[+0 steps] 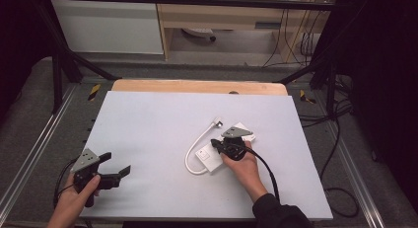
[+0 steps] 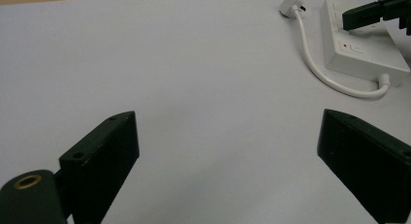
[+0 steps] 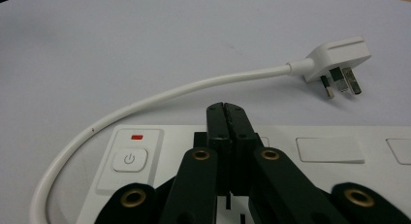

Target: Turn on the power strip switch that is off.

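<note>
Your right gripper [image 3: 227, 107], jaws pressed together on nothing, rests on the power strip [image 3: 329, 151]; its power button [image 3: 129, 159] lies just to the tips' left.

White pwr strip [image 1: 217, 156], flat, table centre-right.

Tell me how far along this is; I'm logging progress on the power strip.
Done: nothing visibly; the plug lies loose on the table. In hand: the right tongs, shut, are over the power strip near its power button. Left: the left tongs wait open, apart from it.
</note>
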`<action>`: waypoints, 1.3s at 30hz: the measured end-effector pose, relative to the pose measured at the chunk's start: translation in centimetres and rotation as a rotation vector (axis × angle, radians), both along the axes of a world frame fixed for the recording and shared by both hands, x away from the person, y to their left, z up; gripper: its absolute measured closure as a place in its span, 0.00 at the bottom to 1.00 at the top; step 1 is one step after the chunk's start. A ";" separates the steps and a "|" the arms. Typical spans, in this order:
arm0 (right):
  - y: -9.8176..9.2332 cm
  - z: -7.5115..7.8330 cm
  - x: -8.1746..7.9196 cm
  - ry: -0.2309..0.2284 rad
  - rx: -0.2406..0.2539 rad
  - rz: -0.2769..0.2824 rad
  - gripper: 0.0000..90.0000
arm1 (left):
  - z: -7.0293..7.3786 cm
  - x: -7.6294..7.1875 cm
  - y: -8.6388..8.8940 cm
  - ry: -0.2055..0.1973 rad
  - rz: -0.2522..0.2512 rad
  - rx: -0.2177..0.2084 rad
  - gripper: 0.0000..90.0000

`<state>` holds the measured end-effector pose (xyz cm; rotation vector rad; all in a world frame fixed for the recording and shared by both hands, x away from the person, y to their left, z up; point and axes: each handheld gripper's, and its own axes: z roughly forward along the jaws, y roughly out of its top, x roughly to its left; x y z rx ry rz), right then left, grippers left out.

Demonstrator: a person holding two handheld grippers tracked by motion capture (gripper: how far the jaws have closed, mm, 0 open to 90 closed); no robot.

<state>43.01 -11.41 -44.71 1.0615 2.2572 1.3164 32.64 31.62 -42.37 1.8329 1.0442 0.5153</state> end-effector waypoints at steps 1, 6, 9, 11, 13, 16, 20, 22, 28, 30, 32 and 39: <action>0.0 0.0 0.0 0.002 0.003 -0.001 1.00 | 0.0 0.0 0.0 0.000 0.000 0.000 0.09; 0.1 -0.1 0.0 0.000 0.009 0.010 1.00 | 0.0 0.0 0.0 0.001 0.000 0.003 0.09; 0.1 -0.1 0.0 -0.001 0.008 0.010 1.00 | 0.0 0.0 0.0 0.000 0.001 0.002 0.09; 0.1 -0.1 0.0 -0.001 0.008 0.012 1.00 | 0.0 0.0 0.0 0.001 0.001 0.003 0.09; 0.1 -0.1 0.0 -0.001 0.009 0.012 1.00 | -0.1 0.0 0.0 0.004 -0.003 -0.001 0.09; 0.1 -0.1 0.0 0.003 0.013 0.011 1.00 | -0.1 0.0 0.0 0.005 -0.004 0.002 0.09; 0.1 -0.1 0.0 0.002 0.013 0.012 1.00 | -0.1 0.0 0.0 0.006 -0.002 0.003 0.09; 0.1 -0.2 0.0 0.007 0.007 0.014 1.00 | -0.1 0.0 0.0 0.007 -0.002 0.003 0.09; 0.2 -0.3 0.0 0.014 0.012 0.023 1.00 | -0.1 0.0 0.0 0.007 -0.002 0.002 0.09; 0.2 -0.3 0.0 0.013 0.010 0.023 1.00 | -0.1 0.0 0.0 0.005 0.001 0.007 0.09; 0.2 -0.3 0.0 0.009 0.007 0.024 1.00 | -0.1 0.0 0.0 0.008 -0.003 0.003 0.09; 0.2 -0.3 0.0 0.006 0.007 0.026 1.00 | -0.1 0.0 0.0 0.007 -0.003 0.004 0.09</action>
